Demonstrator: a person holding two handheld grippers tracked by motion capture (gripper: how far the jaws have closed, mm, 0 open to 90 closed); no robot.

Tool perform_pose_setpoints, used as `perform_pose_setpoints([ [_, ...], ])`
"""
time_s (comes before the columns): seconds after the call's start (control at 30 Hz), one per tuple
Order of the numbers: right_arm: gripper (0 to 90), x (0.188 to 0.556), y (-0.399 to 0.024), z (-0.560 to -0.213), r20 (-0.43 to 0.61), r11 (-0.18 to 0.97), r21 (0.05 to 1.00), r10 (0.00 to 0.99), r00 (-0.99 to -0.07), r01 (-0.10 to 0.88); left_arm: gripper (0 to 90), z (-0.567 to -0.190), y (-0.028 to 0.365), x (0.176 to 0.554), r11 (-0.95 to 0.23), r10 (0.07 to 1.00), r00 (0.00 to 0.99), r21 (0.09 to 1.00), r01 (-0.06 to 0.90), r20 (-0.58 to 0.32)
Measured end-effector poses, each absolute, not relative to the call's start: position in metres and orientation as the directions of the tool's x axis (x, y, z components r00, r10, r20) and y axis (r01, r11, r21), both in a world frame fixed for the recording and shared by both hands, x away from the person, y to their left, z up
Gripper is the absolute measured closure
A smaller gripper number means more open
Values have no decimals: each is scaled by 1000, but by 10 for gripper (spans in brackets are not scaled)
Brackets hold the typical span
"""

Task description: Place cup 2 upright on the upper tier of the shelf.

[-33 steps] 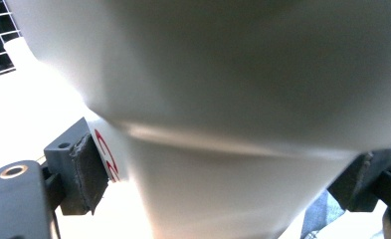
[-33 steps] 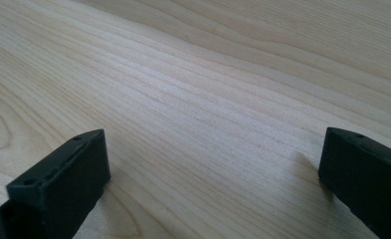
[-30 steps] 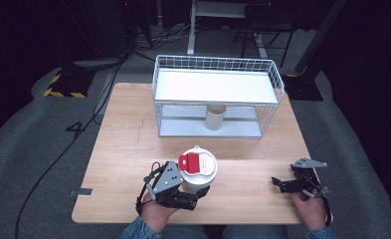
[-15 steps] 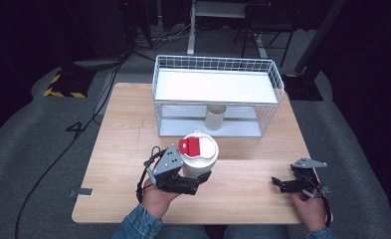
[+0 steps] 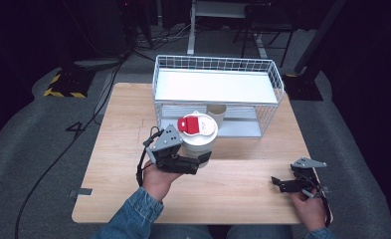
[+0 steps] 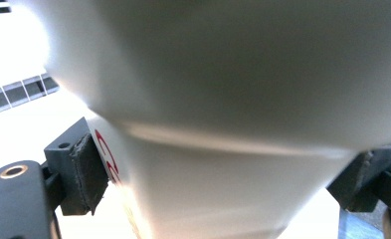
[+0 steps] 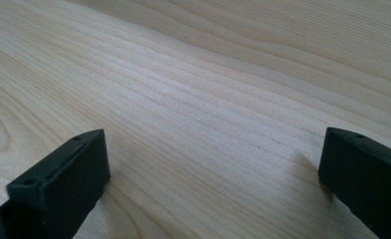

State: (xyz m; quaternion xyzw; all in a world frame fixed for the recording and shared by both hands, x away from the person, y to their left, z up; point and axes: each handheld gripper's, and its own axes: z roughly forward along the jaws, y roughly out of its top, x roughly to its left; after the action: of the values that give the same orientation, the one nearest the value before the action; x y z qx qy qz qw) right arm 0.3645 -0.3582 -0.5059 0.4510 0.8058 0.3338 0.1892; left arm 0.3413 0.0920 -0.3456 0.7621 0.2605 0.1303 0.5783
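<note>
Pale wooden bench (image 5: 133,124) on grey carpet, dark room; left gripper (image 5: 195,162) fingers (image 6: 86,172) clamp the white cup (image 5: 199,137) at its 6 o'clock; right gripper (image 5: 282,183) fingers wide.

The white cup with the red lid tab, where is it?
In the high view, the white cup sits clamped in the left hand-held gripper, just in front of the wire basket.

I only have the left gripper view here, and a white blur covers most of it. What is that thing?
Observer: A white cup with a red-and-white lid, clamped by the left gripper in the high view.
Operator: Is it near anything?
Observer: It is in front of a white wire basket on the wooden table.
Operator: Anything under the basket's shelf?
Observer: A small beige cup stands there.
Operator: And the other hand?
Observer: The right gripper rests low at the table's right, jaws apart, nothing between them.
</note>
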Motion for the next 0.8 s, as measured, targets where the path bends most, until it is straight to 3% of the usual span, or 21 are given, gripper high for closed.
perform_pose_setpoints([
  [0.3, 0, 365, -358, -506, -4, 369, 709, 854, -520, 601, 138, -331, 88, 364, -171, 561, 819, 952, 255, -118],
  [0.8, 0, 365, -358, -506, -4, 369, 709, 854, -520, 601, 137, -304, 78, 398, -158, 600, 798, 967, 200, -66],
])
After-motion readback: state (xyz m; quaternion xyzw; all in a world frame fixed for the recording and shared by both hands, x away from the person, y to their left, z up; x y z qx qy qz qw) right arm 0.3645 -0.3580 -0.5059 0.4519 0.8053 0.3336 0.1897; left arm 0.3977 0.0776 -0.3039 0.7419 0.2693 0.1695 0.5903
